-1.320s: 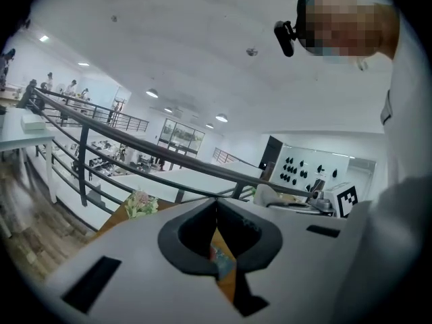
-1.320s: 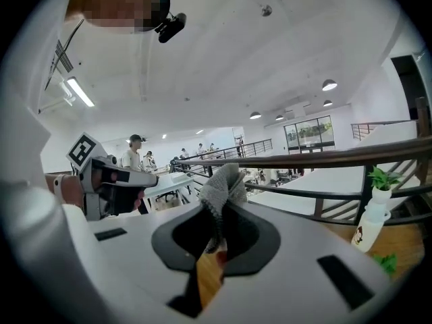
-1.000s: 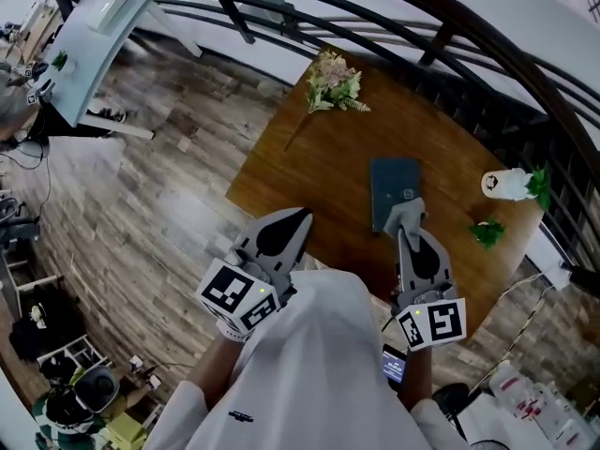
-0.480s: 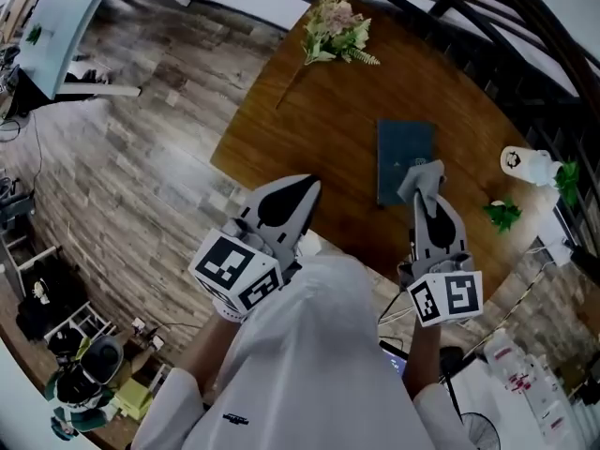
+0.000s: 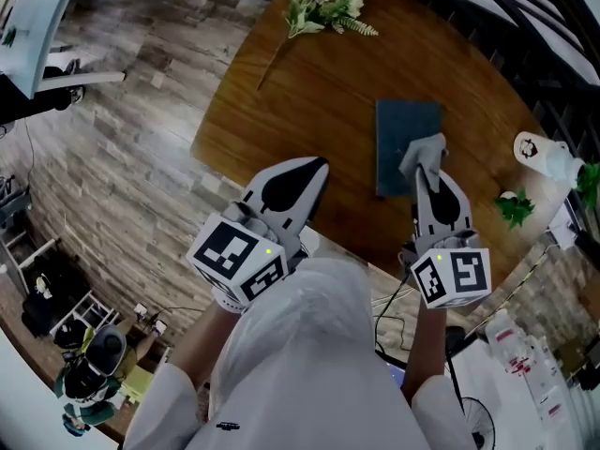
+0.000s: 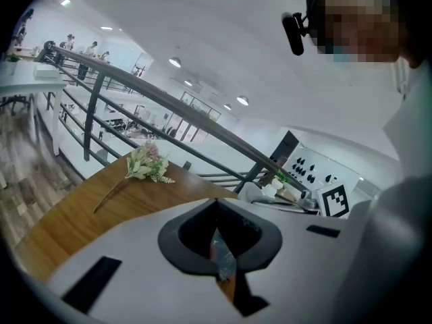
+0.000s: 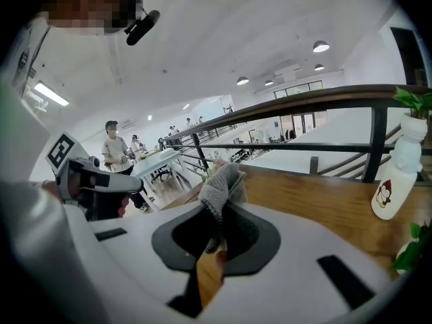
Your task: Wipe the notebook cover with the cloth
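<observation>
While the right gripper [image 5: 422,174] reaches out over the wooden table [image 5: 281,92], its jaws are clamped on a grey knitted cloth [image 5: 424,150]. The right gripper view confirms this: the cloth [image 7: 221,187] is bunched between the jaw pads and stands up above them.

Left gripper [image 5: 314,172]: jaws pressed together, nothing between them. It is held over the table's near edge, well apart from the work.

Notebook [image 5: 405,143]: dark teal cover, lying flat, closer to the table's near edge than to the far edge by the railing. Its long axis runs from near edge toward far edge, roughly in line with the right gripper's own axis.

Key relation: the cloth sits over the notebook's near right corner, so almost all of the cover lies ahead of the jaws and slightly to their left. I cannot tell from the head view whether the cloth touches the cover or hovers just above it.

Judgement: wiping is at or just before its first stroke. The right gripper is much the nearer and already lined up. A stroke along the long axis toward the far edge should cover most of the surface.

Risk: nothing pins the notebook, so it may slide under the cloth. The empty left gripper could steady it.

Also on the table: a flower sprig [image 5: 323,3] at the far left corner and a white bottle [image 5: 542,150] at the right edge. Both are clear of the stroke path.
</observation>
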